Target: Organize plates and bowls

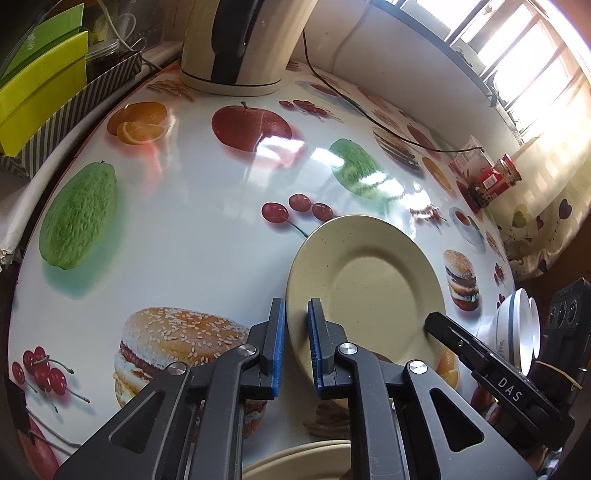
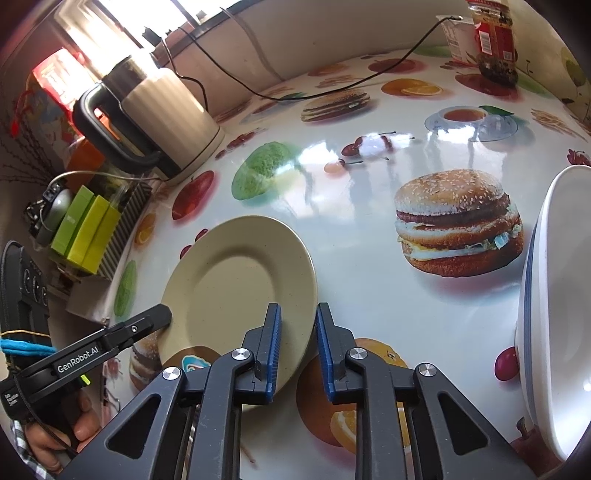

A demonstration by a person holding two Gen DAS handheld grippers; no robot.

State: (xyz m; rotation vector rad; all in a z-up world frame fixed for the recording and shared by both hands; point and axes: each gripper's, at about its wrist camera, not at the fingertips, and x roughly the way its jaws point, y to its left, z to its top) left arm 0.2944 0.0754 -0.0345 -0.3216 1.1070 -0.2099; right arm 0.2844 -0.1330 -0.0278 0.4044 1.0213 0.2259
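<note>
Straddling the near rim of the beige plate [image 1: 369, 288], the left tool [image 1: 296, 347] has one blue pad on each side of the edge, a gap visible between pads and rim; parted, not clamped.

Item: right tool [image 2: 298, 350], blue pads parted, the plate's right rim between them, not pinched. Its body, seen from the left wrist view, reads "DAS"; the left tool's body, seen from the right wrist view, reads "GenRobot.AI".

Item: beige plate, speckled, lying flat on the counter [image 1: 207, 229], a tool at each side of it.

Item: second beige plate [image 1: 295, 461], nearer than the first, partly hidden beneath the left tool.

Item: white bowl [image 2: 554, 314] with a blue band, right of the beige plate, at the counter's edge. Whether it is one bowl or a stack cannot be told.

Item: counter covering, glossy, printed with burgers, cherries, oranges, apples and green fruit.

Item: cream ribbed electric kettle [image 2: 155, 114] with black handle, beyond the plate to its left, black cord [image 2: 332, 88] trailing along the far counter.

Item: striped box holding green cartons [image 2: 88, 229], left of the plate beside the kettle; their lettering too small to read.

Item: red-labelled jar [image 2: 493, 40] and a white printed cup [image 2: 456, 35], far right beyond the plate; labels illegible.
</note>
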